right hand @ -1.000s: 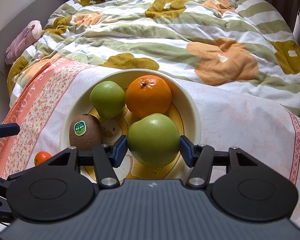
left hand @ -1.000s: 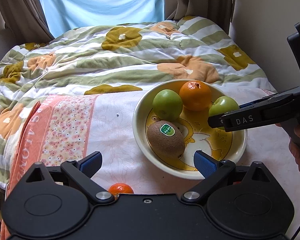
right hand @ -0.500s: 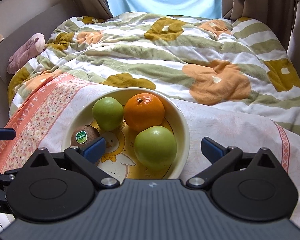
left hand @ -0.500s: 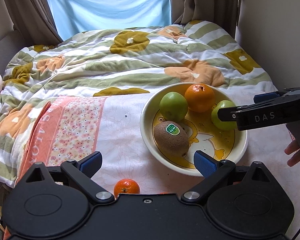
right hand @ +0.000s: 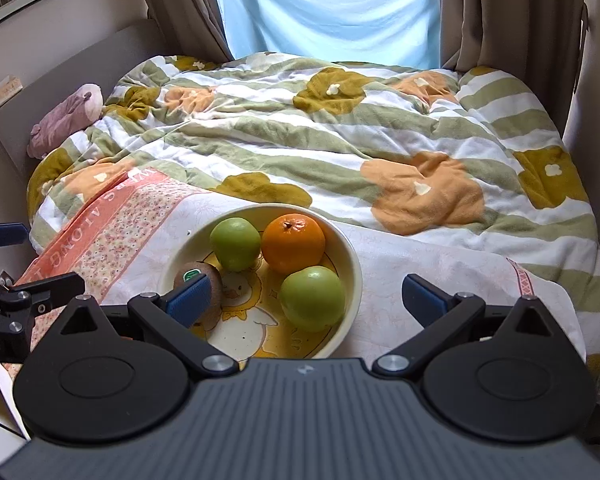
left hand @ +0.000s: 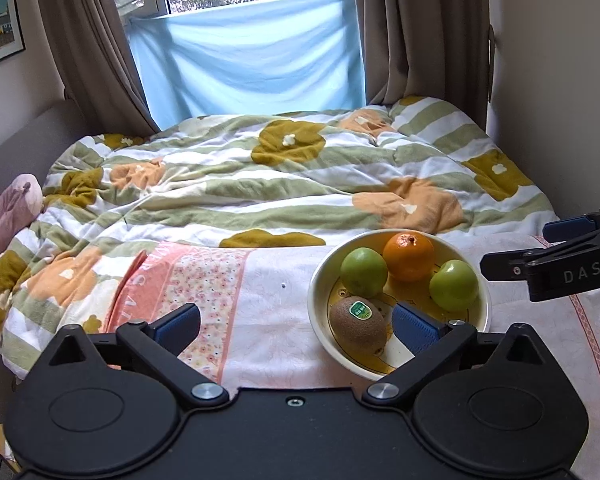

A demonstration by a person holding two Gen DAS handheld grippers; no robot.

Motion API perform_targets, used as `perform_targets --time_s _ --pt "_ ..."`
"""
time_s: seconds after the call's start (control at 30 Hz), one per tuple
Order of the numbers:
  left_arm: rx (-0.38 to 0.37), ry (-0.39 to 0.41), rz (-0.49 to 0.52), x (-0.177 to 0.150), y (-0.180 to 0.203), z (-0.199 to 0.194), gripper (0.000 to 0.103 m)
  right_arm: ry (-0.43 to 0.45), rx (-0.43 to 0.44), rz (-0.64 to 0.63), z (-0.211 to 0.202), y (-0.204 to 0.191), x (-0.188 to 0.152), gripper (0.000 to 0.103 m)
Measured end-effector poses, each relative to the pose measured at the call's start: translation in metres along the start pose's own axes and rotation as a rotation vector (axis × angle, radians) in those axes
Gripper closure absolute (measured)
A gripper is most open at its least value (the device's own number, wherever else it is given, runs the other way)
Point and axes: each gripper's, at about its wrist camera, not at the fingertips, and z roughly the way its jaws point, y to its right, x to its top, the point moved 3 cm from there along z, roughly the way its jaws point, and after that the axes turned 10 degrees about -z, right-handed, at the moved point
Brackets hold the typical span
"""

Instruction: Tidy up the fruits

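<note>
Left wrist view: left gripper (left hand: 296,322) spread wide along the bottom edge, nothing between the blue pads. Bowl (left hand: 320,280) lower right of centre on the floral cloth (left hand: 204,280), holding kiwi (left hand: 358,326) at its near side, two green apples (left hand: 364,272) (left hand: 453,285) and an orange (left hand: 409,256) at the far rim. Right gripper (left hand: 556,248) at the right edge, now drawn clear of the bowl, no longer over the right apple as half a second ago. Small orange formerly at bottom centre gone from view. Window above the blue sheet (left hand: 252,56) newly visible.

Right wrist view: right gripper (right hand: 306,300) parted wide, holding nothing; a second ago clamped on the near green apple (right hand: 313,298), now released in the bowl (right hand: 354,272). Left pad overlapping the kiwi (right hand: 216,280). Farther back than before, showing more quilt (right hand: 380,132).
</note>
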Motion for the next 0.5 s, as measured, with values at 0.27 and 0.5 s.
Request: perform_targets --time_s 0.27,0.5 --pt "-0.052 0.054 -0.029 0.008 -0.019 -0.03 0.0 0.055 -0.036 0.027 -0.053 -0.013 0.0 0.0" --pt "-0.143 0.039 -0.022 0.001 -0.029 -0.05 0.0 0.062 -0.088 0.092 -0.085 -0.029 -0.017 0.0"
